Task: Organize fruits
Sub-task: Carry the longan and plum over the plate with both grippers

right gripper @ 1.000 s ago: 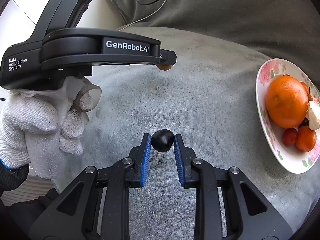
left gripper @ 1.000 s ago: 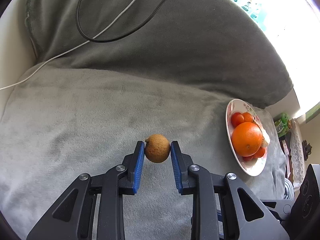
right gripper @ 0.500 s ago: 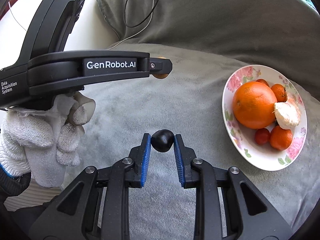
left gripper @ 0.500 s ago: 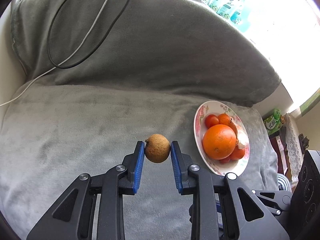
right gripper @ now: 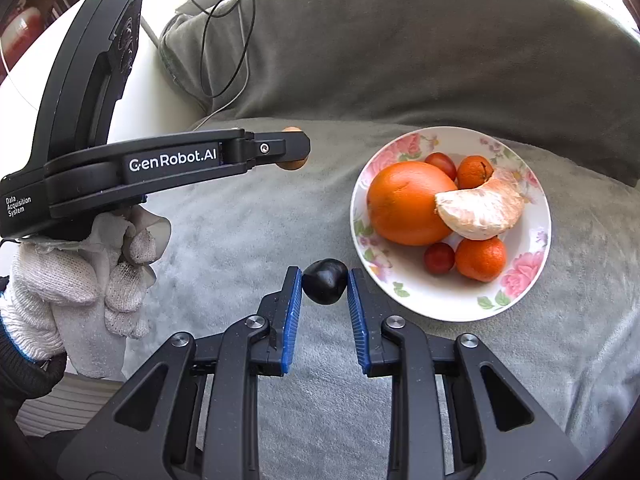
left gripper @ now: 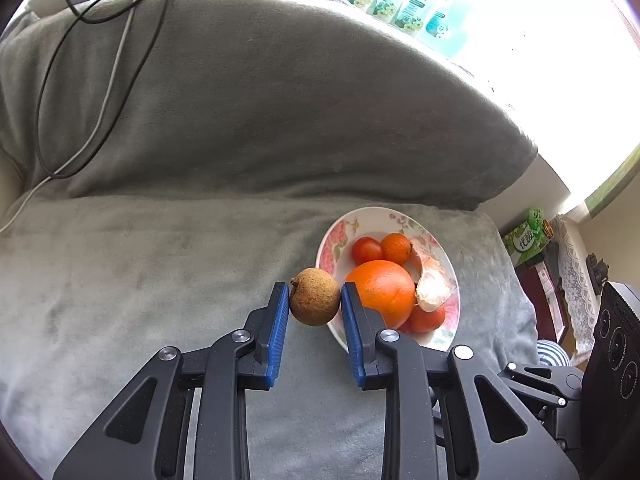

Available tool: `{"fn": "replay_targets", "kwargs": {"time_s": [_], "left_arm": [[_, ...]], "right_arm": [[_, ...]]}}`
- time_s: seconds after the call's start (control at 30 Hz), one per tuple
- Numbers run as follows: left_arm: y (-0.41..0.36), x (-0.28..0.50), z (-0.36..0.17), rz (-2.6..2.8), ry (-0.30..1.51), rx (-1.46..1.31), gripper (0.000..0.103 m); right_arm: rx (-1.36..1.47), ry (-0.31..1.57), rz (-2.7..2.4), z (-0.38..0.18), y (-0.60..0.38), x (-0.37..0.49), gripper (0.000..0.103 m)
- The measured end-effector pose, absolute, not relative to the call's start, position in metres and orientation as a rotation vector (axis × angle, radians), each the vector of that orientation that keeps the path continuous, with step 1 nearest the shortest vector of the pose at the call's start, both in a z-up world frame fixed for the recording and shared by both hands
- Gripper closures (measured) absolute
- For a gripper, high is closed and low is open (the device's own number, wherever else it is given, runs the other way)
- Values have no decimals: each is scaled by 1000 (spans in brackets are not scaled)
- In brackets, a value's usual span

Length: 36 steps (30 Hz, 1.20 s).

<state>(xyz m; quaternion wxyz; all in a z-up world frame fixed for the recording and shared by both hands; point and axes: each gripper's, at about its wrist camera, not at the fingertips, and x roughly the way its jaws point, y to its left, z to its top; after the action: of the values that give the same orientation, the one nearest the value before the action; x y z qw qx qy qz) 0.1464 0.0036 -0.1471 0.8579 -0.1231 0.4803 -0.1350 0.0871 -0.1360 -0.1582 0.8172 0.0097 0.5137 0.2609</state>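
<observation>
My left gripper [left gripper: 315, 300] is shut on a round brown fruit [left gripper: 315, 296] and holds it above the grey cushion, just left of the floral plate [left gripper: 335, 240]. The plate holds a large orange [left gripper: 382, 292], small mandarins, cherry tomatoes and a peeled citrus segment [left gripper: 434, 290]. My right gripper [right gripper: 324, 286] is shut on a small black fruit [right gripper: 325, 281], just left of the plate's [right gripper: 532, 272] near rim. The left gripper [right gripper: 286, 148] also shows in the right wrist view, left of the plate, with the brown fruit [right gripper: 291, 165] peeking out behind its tip.
Both grippers hover over a grey plush sofa seat [left gripper: 140, 264] with a grey back cushion [left gripper: 280, 112]. Black and white cables [left gripper: 100, 80] lie over the back cushion at the left. A gloved hand [right gripper: 72, 280] holds the left gripper. Packages [left gripper: 524, 236] stand beyond the sofa's right end.
Both grippers have moved right and forward toward the plate, each still holding its fruit. The plate now sits much closer to both gripper tips.
</observation>
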Motion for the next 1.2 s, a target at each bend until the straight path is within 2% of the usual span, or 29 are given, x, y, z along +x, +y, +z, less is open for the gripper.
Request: {"fn": "replay_targets", "kwargs": {"time_s": [0.53,1.2], "left_arm": [[-35,172,-146,-346,1023,-242,78],[-71,195,-157,-384,1061,-212,78]], "right_arm": [[119,1052,421,-142,-211,118,78],[161,1098,346,-172,-246,152,78]]}}
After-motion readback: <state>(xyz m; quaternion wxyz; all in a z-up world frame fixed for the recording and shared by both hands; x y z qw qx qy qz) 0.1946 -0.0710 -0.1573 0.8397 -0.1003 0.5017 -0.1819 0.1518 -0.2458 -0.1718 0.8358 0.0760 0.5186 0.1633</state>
